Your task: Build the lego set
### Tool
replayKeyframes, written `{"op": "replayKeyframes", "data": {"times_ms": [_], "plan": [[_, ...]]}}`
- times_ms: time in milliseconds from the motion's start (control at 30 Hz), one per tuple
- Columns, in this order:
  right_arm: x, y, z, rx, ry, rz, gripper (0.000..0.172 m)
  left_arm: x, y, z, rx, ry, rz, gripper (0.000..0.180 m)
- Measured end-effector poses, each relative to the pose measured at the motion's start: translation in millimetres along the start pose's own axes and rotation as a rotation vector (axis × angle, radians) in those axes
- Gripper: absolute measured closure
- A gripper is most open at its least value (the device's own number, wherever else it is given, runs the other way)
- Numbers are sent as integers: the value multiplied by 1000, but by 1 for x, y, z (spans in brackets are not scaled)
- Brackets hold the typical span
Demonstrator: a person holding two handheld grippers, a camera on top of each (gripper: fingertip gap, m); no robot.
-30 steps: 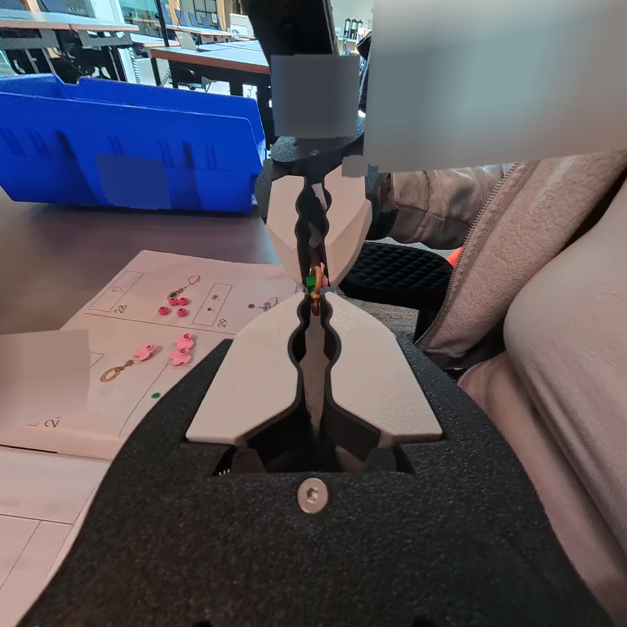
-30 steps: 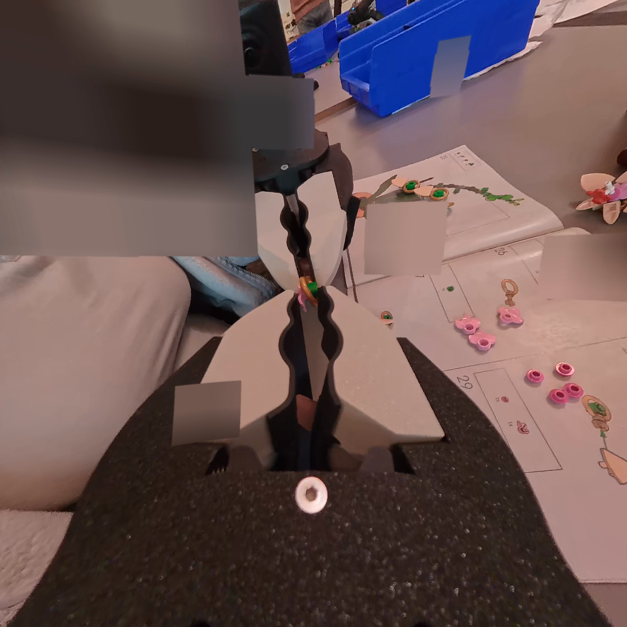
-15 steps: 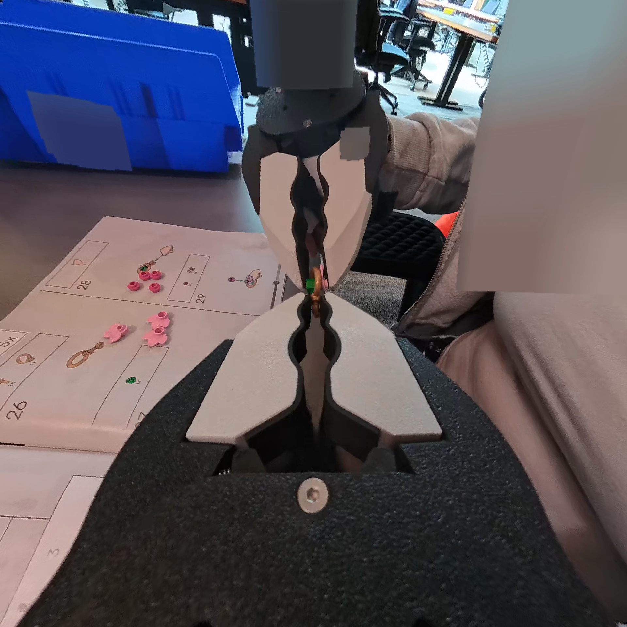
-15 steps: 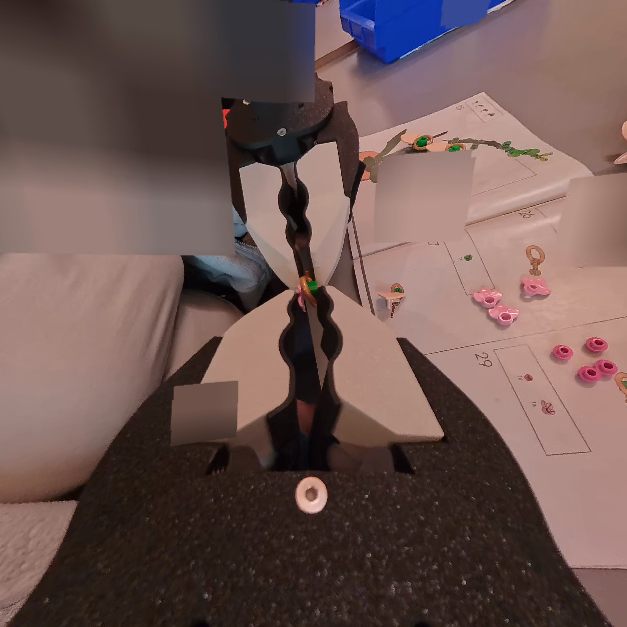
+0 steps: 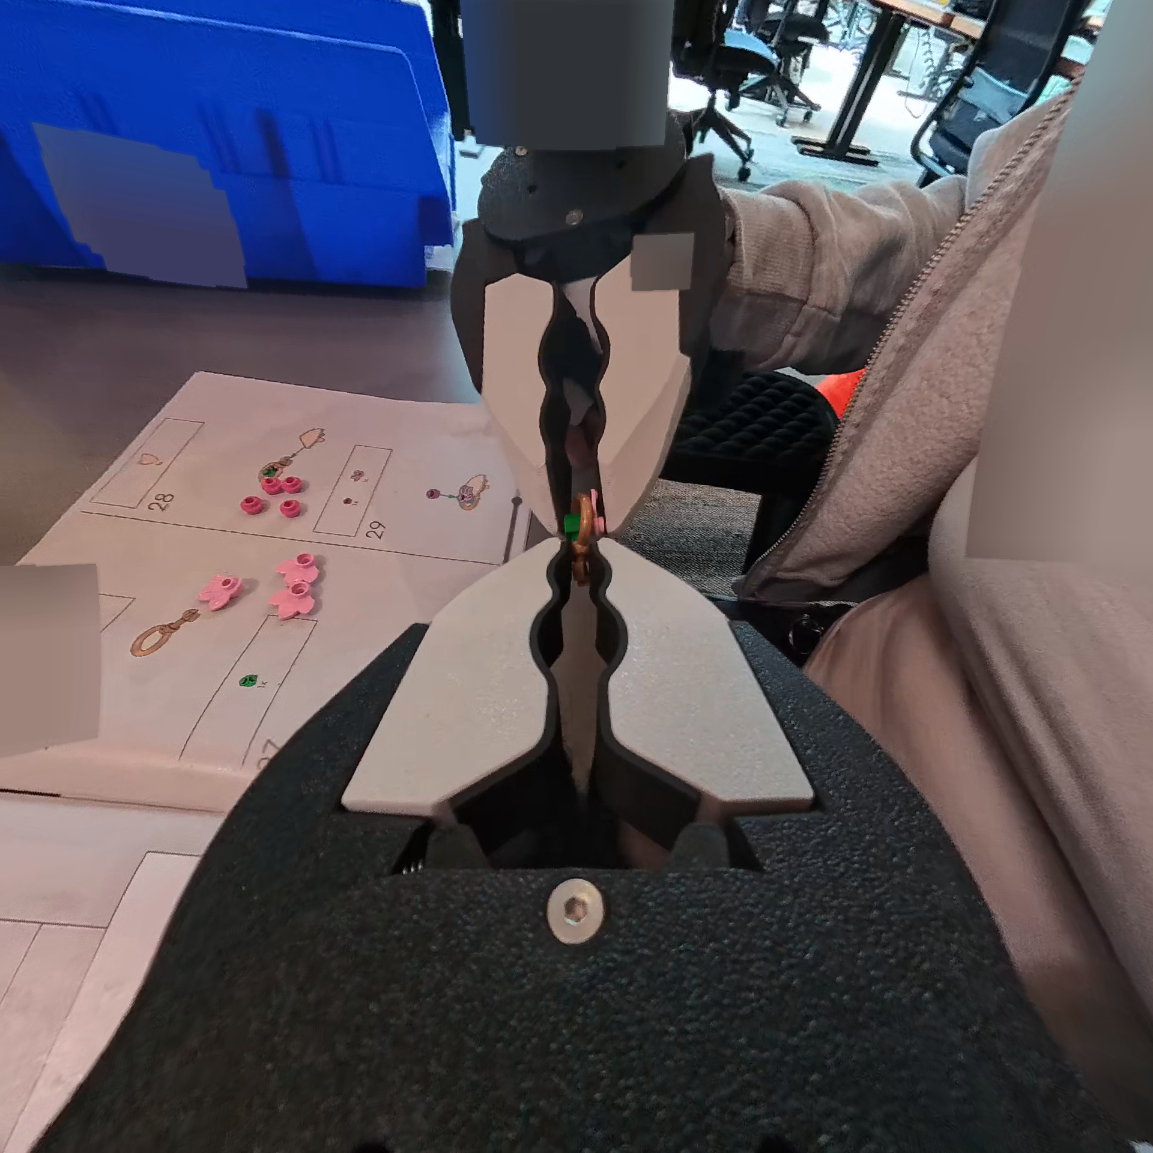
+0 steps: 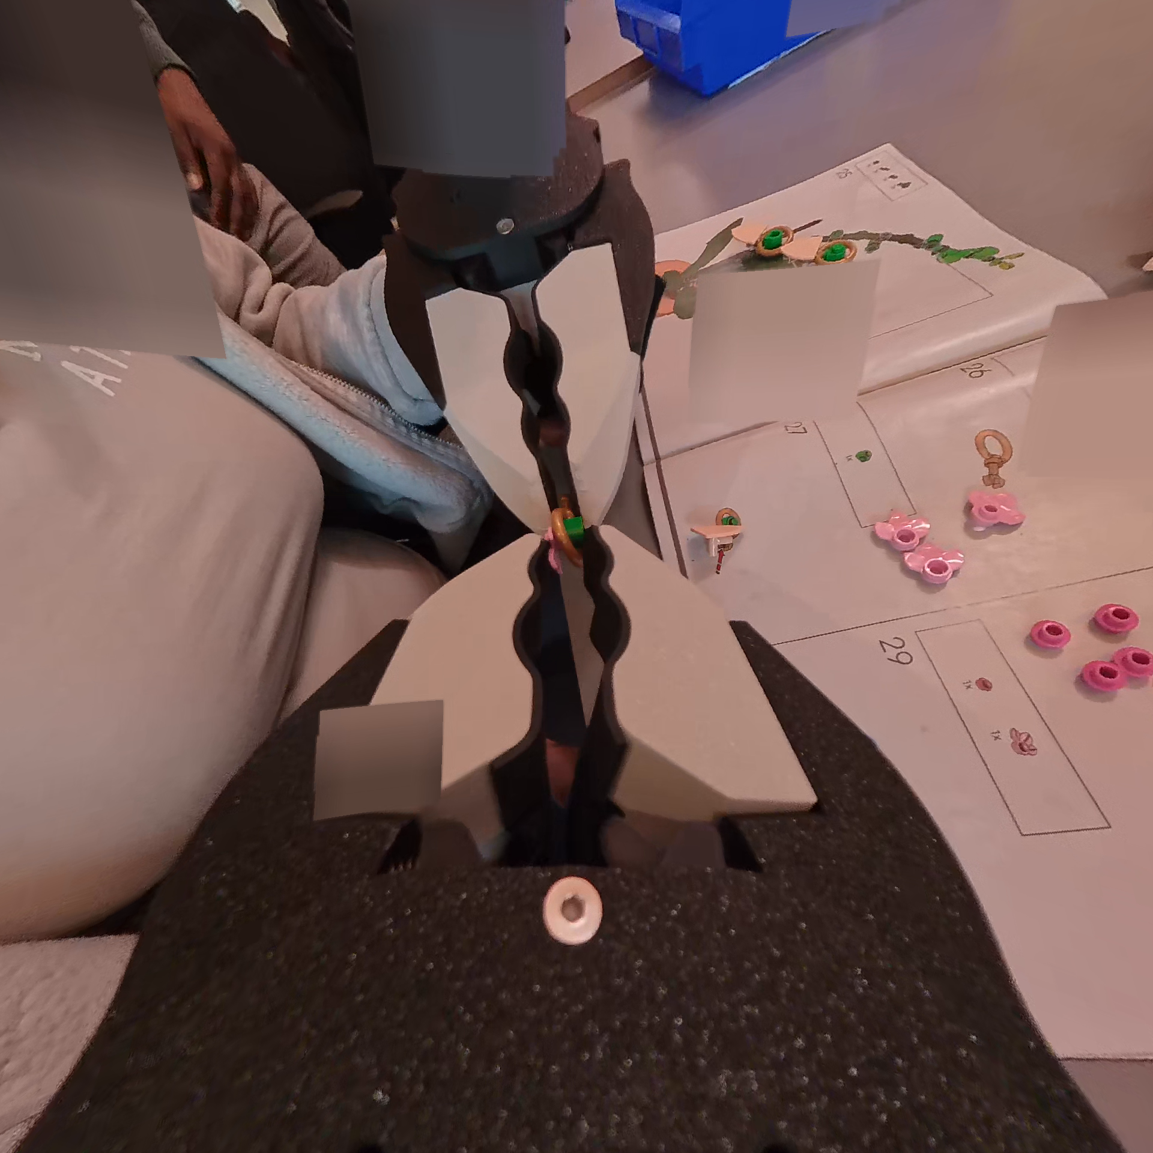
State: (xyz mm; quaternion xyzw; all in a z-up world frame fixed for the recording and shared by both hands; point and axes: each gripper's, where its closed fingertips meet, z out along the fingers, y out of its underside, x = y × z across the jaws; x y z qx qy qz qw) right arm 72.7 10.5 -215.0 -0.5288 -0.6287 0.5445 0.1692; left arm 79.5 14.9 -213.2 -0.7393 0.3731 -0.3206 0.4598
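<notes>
My two grippers meet tip to tip above the table edge, both on one small assembly. It is a gold ring piece (image 5: 583,536) with a green stud (image 5: 569,523) on one side and a pink flower (image 5: 597,508) on the other. My left gripper (image 5: 580,552) is shut on the ring's lower stem. My right gripper (image 5: 583,527) comes in from above in this view, shut across the stud, ring and flower. In the right wrist view my right gripper (image 6: 564,552) pinches the ring (image 6: 561,530), green stud (image 6: 577,527) and pink flower (image 6: 552,552), with the left gripper (image 6: 568,515) opposite.
An open instruction booklet (image 5: 405,437) lies on the table with pink flowers (image 5: 293,583) and dark pink studs (image 5: 274,496) on it. A blue bin (image 5: 218,156) stands behind. A loose gold ring piece (image 6: 992,458) and a small built part (image 6: 720,530) also lie there. A person's sleeve (image 5: 842,268) is close. Left and right tips are no more than a few centimetres apart.
Both grippers have shifted and tilted together, so the background has moved in both views. They stay tip to tip on the ring assembly and the grasp looks unchanged.
</notes>
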Motion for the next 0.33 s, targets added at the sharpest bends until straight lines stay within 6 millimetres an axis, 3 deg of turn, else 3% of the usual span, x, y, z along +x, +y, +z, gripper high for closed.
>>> {"op": "replayKeyframes", "data": {"times_ms": [67, 133, 233, 333], "plan": [[-1, -6, -1, 30, -12, 20, 163, -1, -6, -4, 22, -21, 29, 173], [-1, -17, -2, 96, -54, 112, 163, -5, -18, -13, 69, -88, 143, 153], [3, -31, -2, 209, -158, 395, 162, -8, -31, -28, 127, -204, 388, 140], [-2, -40, 2, 260, -296, 662, 162, -13, -28, -34, 101, -315, 581, 140]]}}
